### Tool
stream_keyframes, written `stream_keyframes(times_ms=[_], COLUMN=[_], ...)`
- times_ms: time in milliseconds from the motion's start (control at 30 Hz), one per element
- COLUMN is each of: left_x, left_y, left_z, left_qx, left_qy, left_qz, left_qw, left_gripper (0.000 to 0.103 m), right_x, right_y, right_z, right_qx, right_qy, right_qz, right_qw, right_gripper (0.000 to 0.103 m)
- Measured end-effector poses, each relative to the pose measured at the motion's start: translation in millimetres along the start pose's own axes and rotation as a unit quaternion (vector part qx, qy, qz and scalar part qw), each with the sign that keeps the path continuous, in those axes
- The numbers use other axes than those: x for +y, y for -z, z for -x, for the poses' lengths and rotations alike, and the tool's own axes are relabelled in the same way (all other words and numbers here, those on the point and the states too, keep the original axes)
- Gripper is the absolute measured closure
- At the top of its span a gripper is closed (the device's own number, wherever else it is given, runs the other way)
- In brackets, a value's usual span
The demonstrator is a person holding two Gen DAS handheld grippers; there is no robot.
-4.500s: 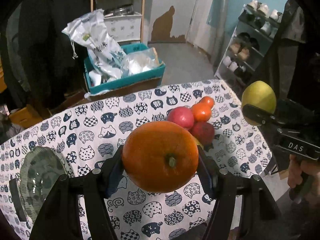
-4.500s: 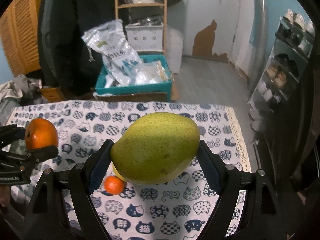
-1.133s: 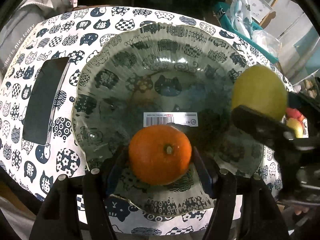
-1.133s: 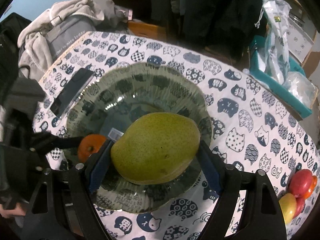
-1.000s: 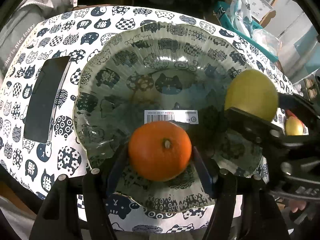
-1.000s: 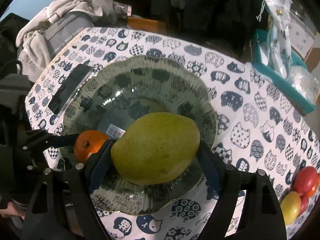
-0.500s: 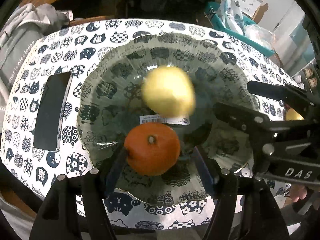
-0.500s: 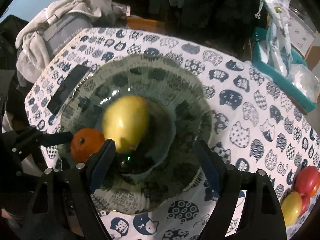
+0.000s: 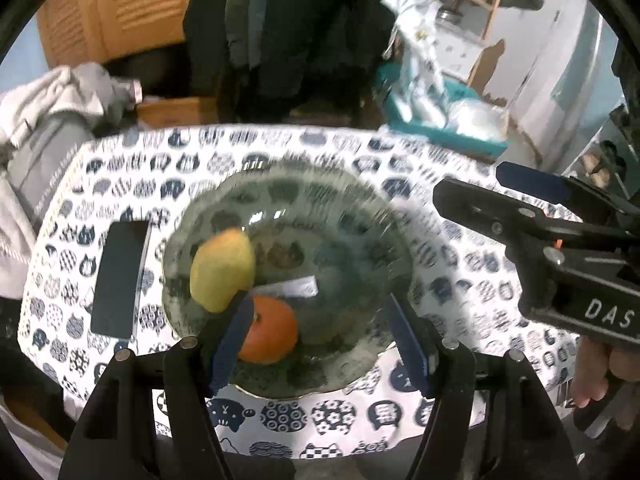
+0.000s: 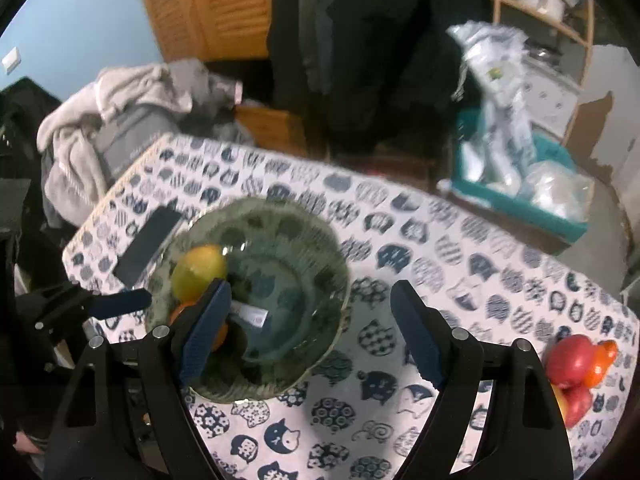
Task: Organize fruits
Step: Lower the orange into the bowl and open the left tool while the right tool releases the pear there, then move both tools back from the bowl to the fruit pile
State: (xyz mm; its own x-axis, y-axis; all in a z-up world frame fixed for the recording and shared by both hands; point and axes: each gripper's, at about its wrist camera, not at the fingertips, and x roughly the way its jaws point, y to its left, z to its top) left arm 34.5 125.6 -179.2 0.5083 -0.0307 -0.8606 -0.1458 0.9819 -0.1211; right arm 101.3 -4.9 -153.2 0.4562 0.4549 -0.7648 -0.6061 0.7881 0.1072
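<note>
Both fruits have left the jaws and now lie in the glass bowl [image 9: 360,216]: the orange [image 9: 272,330] nearest, the pear [image 9: 222,272] touching it. Above them the left gripper [image 9: 320,344] and right gripper [image 10: 308,336] stand open, empty. Farther right, apples [image 10: 572,364] wait on the tablecloth [image 10: 460,256].

cat-print tablecloth [image 9: 328,148] | dark phone [image 9: 119,278] flat on it | teal crate [image 10: 520,204] of plastic bags behind | grey clothes pile [image 10: 120,120] left
</note>
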Motion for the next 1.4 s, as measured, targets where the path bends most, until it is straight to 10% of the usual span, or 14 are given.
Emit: stream_keyframes(times_ms=[767, 1400], left_x=[-76.8, -150.9], left_y=[-28.8, -32.2], left_z=[94.6, 85.6], left_qx=[-0.133, -0.111], left_qy=[0.054, 0.1], left_qz=[-0.063, -0.112], left_qw=[0.9876, 0.9823], left_gripper=[0.028, 0.026], right_x=[-46.1, -130.6], right_y=[-5.6, 41.0], right_z=[149.4, 203.9], right_qx=[-0.129, -0.145], right_qy=[0.057, 0.112], right_qz=[-0.02, -0.086], right_qw=[0.99, 0.979], right_gripper=[0.02, 0.02])
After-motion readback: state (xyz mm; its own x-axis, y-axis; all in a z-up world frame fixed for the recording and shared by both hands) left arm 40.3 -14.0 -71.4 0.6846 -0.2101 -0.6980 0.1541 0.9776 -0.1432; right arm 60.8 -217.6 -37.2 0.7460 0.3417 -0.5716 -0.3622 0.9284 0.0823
